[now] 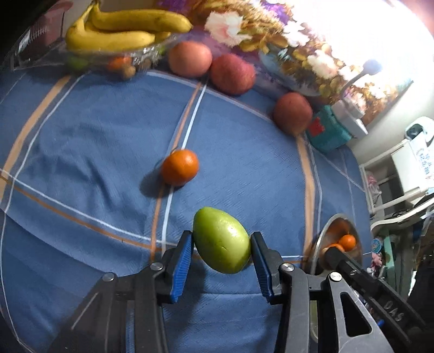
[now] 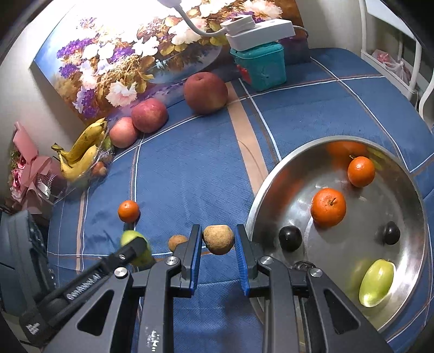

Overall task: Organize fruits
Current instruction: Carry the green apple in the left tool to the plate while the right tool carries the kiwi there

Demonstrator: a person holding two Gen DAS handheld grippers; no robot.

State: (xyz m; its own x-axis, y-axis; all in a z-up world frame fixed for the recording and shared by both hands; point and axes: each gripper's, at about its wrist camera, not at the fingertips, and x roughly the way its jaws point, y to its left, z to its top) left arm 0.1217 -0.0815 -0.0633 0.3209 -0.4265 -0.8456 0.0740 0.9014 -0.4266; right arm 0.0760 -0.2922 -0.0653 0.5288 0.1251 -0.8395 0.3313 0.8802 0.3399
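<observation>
Left wrist view: the left gripper [image 1: 222, 252] has its fingers clamped on a green fruit [image 1: 221, 240], lifted off the table [image 1: 81, 141]; carry it level toward the steel bowl [image 1: 320, 239] at three o'clock.

Right wrist view: the right gripper [image 2: 218, 244] pinches a brown fruit [image 2: 218, 239]; release it low over the bowl's rim at two o'clock.

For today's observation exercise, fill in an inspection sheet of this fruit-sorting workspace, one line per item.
Surface: blue plaid cloth, wrinkled.
Job's things: steel bowl holds two oranges, two dark plums, one green fruit; loose orange, three apples by the painting, small brown fruit on the cloth.
Clutter: teal box, bananas on a clear tray.
Grippers: left claw grips green fruit; right claw grips brown fruit.
Cables: white lamp neck.
Surroundings: flower painting, white shelf at the right.
</observation>
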